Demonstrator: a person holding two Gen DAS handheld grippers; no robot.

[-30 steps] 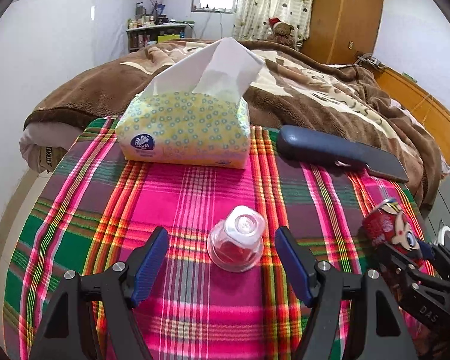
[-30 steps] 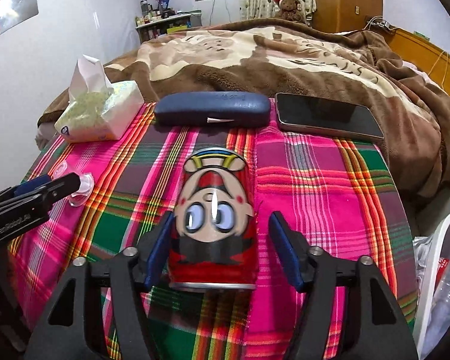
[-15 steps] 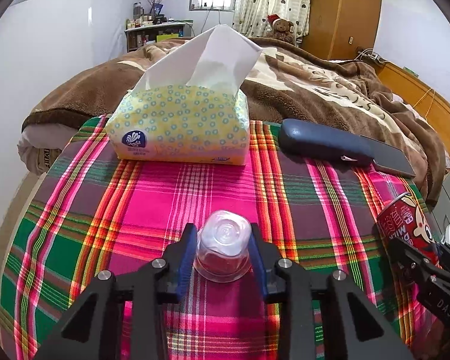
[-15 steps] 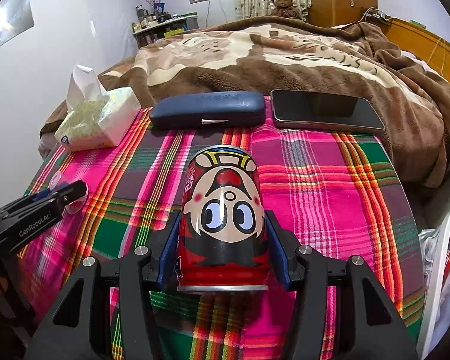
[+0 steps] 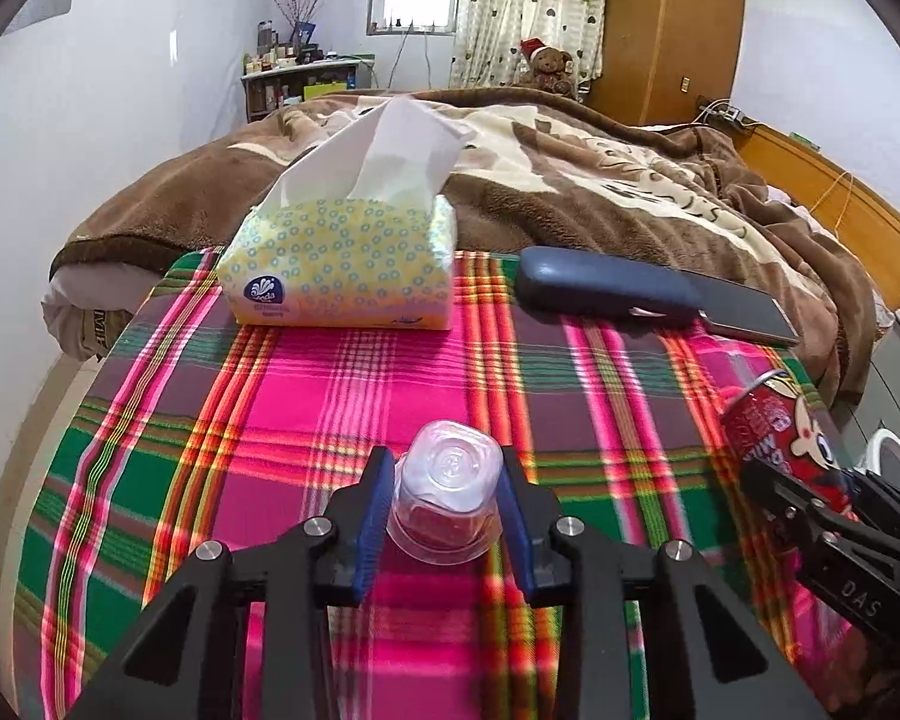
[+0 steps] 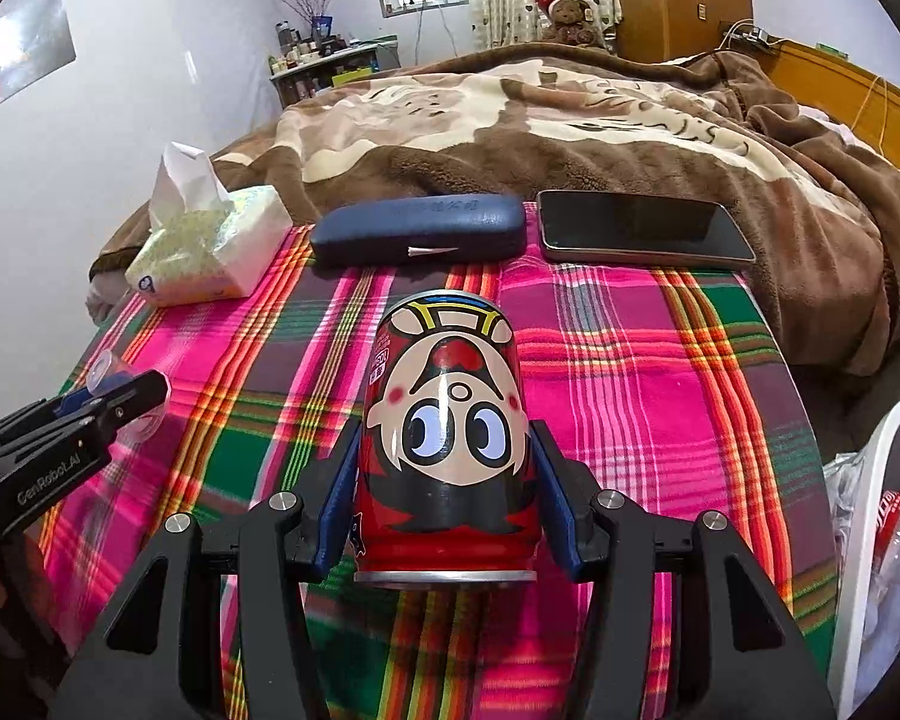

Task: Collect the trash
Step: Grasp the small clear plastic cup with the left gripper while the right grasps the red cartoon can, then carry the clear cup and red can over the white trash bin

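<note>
- The left gripper (image 5: 444, 507) has its jaws pressed on both sides of a small clear plastic cup (image 5: 447, 495), upside down over the plaid-covered table (image 5: 306, 396).
- The right gripper (image 6: 447, 495) clamps a red cartoon can (image 6: 447, 438) at the table's near edge; whether the can touches the cloth is unclear.
- A white bin (image 6: 870, 540) holding plastic stands right of the table.
- A tissue pack (image 5: 342, 264), blue case (image 5: 600, 285) and phone (image 6: 642, 228) lie along the far edge.

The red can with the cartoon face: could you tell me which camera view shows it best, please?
The right wrist view. There the red can fills the centre, its printed face upside down, clamped in the right claw. The left wrist view catches only part of it at the right edge, small and tilted.
</note>
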